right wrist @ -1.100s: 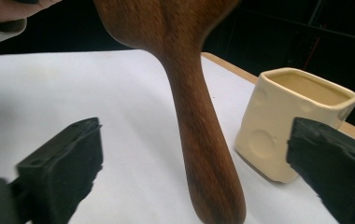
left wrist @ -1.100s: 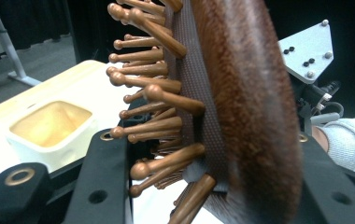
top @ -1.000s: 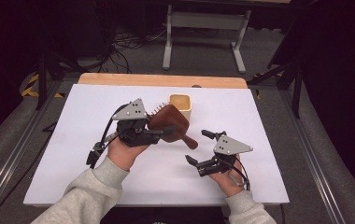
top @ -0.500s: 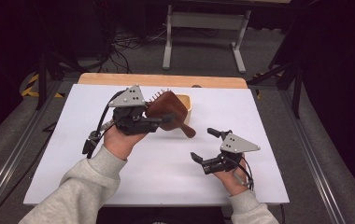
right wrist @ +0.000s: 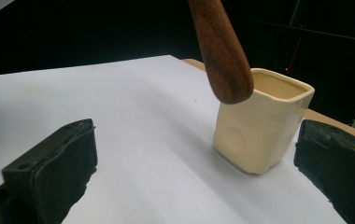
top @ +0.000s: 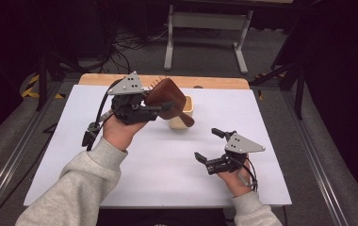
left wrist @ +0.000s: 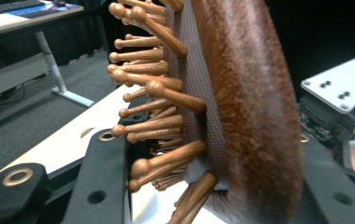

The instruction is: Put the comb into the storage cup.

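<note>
My left gripper is shut on the head of a dark wooden hairbrush, held in the air above the table's back middle. The brush's handle slants down to the right, across the front of a cream square cup. In the left gripper view the brush stands on edge between the jaws, its wooden bristles pointing left. My right gripper rests low at the front right, open, with nothing between its jaws. From the right gripper view, the cup stands ahead with the brush handle hanging over it.
A white board covers the table, with a wooden strip along its far edge. A metal stand and cables lie on the floor beyond. Black frame rails run along both sides.
My left hand has lifted the hairbrush higher and a little toward the back left, so more of the cup shows below it. The right gripper has stayed in place.
</note>
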A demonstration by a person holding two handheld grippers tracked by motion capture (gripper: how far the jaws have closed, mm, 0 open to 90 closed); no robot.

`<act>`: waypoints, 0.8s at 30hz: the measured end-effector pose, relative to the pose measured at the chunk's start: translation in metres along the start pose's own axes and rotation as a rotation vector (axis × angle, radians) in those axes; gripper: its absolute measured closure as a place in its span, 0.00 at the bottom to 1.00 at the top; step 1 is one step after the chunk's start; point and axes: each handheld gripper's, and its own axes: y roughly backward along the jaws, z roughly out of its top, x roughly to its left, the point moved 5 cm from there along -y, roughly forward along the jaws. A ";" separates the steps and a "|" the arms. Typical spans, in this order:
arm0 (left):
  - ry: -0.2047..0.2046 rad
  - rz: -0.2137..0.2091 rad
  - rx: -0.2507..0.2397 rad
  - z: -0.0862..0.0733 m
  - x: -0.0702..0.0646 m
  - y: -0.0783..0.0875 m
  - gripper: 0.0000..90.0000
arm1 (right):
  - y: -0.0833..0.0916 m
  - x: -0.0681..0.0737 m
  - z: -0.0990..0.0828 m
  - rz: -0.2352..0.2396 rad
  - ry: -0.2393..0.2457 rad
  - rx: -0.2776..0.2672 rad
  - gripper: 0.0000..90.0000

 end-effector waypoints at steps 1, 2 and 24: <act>0.000 0.006 -0.004 0.001 0.002 0.000 0.62 | 0.000 0.000 0.000 0.000 0.000 0.000 0.00; 0.000 0.009 -0.005 0.002 0.003 0.000 0.62 | 0.000 0.000 0.000 0.000 0.000 -0.001 0.00; 0.034 0.106 -0.013 0.009 0.032 -0.018 0.62 | 0.002 -0.001 0.000 0.002 -0.002 -0.005 0.00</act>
